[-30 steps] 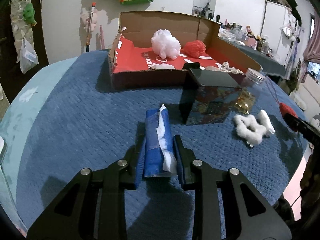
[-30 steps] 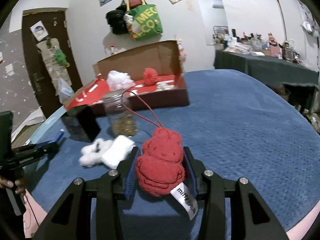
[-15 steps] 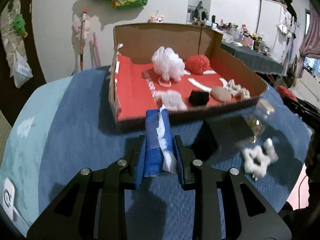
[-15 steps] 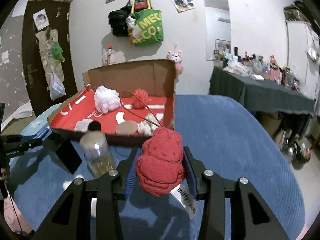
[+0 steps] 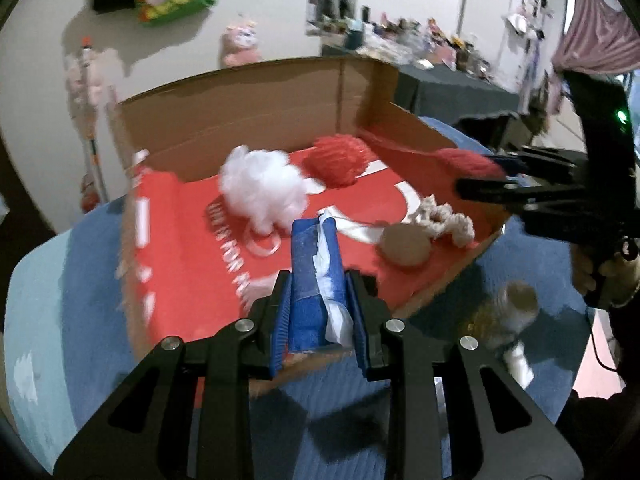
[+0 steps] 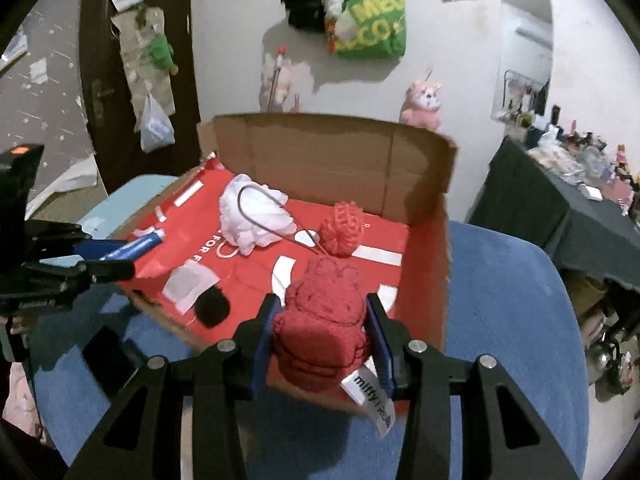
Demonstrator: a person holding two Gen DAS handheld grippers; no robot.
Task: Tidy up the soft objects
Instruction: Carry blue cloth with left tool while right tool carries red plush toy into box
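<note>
Both loads carried from the blanket to over the box.

Left gripper [image 5: 318, 312] pinching blue pack [image 5: 314, 276]; right gripper [image 6: 324, 344] pinching red plush [image 6: 322, 320]. A second ago low over the blue blanket [image 5: 72, 300]; now raised, hanging above the near edge of the box [image 6: 332, 152]. Release judged next. Both angled downward into the box, side by side, apart. White puff [image 5: 260, 192] and red ball [image 5: 338, 158] already inside.
</note>
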